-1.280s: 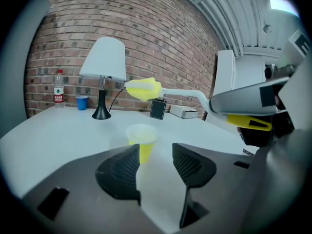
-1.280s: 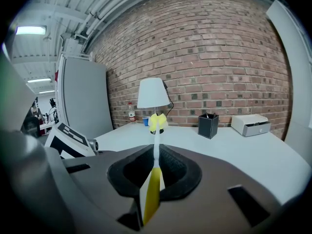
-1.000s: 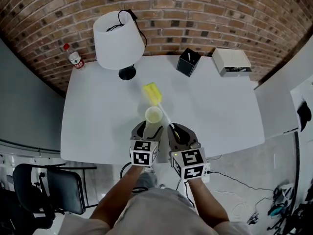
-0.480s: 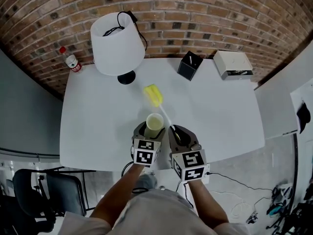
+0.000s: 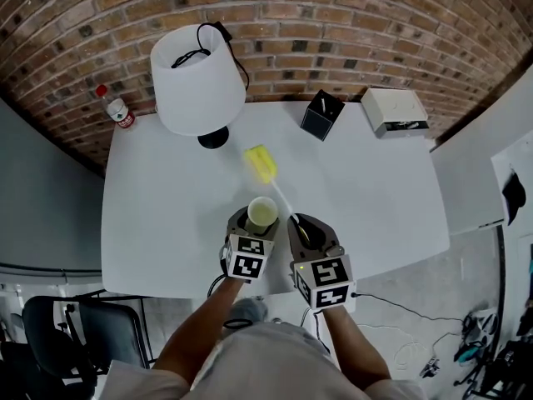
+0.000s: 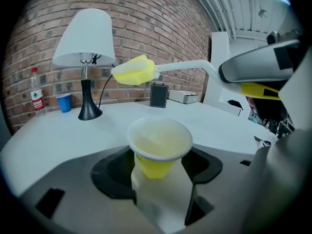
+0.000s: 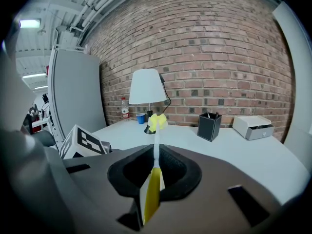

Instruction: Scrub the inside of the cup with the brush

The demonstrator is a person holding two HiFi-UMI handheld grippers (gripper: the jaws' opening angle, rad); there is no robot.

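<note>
Two light things are in hand: the left gripper (image 5: 254,222) has the thin cup (image 6: 159,145) by its yellow lower body, its wide-set jaws having just closed a little on it, while the right gripper (image 7: 152,189) pinches the brush (image 5: 281,194) narrowly at its yellow grip. The cup looks flimsy and easily crushed, and the long shaft probably flexes. The sponge head hangs beyond the cup over the table (image 5: 375,198). The lamp (image 5: 197,77), pen holder (image 5: 321,109), white box (image 5: 394,108) and bottle (image 5: 112,107) stand well apart, blocking nothing.

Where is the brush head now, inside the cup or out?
Out. In the left gripper view the yellow brush head shows clear of the cup, beyond its rim, and the cup's mouth has nothing in it.
</note>
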